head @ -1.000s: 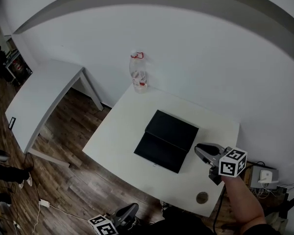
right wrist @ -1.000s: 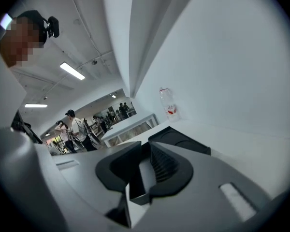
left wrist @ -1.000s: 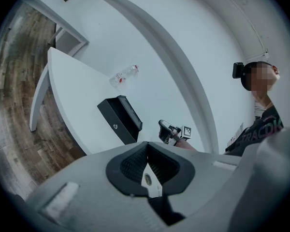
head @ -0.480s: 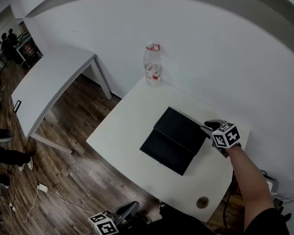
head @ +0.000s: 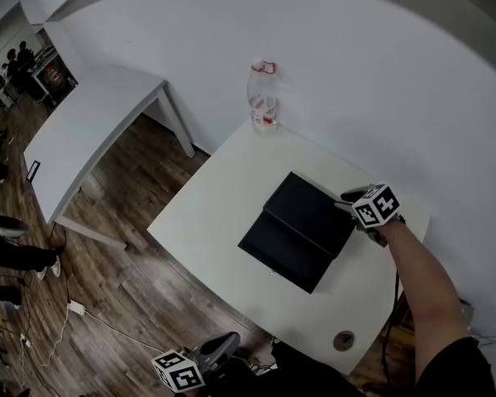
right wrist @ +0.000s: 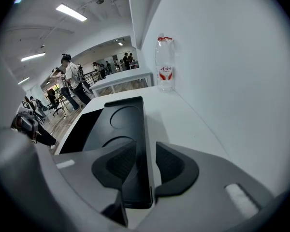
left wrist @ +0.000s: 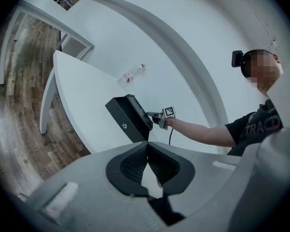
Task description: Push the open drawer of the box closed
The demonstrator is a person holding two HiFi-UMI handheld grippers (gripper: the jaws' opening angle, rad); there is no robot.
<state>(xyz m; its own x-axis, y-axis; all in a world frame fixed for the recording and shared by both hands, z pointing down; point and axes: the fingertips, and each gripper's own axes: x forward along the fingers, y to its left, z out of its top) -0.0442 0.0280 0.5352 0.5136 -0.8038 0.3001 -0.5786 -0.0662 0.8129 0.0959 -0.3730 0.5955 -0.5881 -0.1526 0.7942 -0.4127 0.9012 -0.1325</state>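
Observation:
A black box (head: 312, 208) lies on the white table (head: 223, 213), its open drawer (head: 277, 251) drawn out toward the near left. My right gripper (head: 345, 203) is at the box's far right edge. In the right gripper view the box (right wrist: 118, 124) runs ahead, and its right edge lies between the right gripper's (right wrist: 145, 161) opening jaws; the pads do not clearly press on it. My left gripper (head: 221, 350) hangs low off the table's near side, shut and empty. In the left gripper view, past the left gripper (left wrist: 147, 166), the box (left wrist: 128, 117) and the right gripper (left wrist: 157, 116) show.
A clear plastic bottle (head: 263, 99) stands at the table's far corner by the white wall. A round cable hole (head: 343, 338) sits near the table's front right. A second white table (head: 87, 131) stands to the left over wooden floor, with people (head: 16, 60) far left.
My right gripper has moved from the table's near right side up to the box's far right edge. The left gripper has stayed low and shut.

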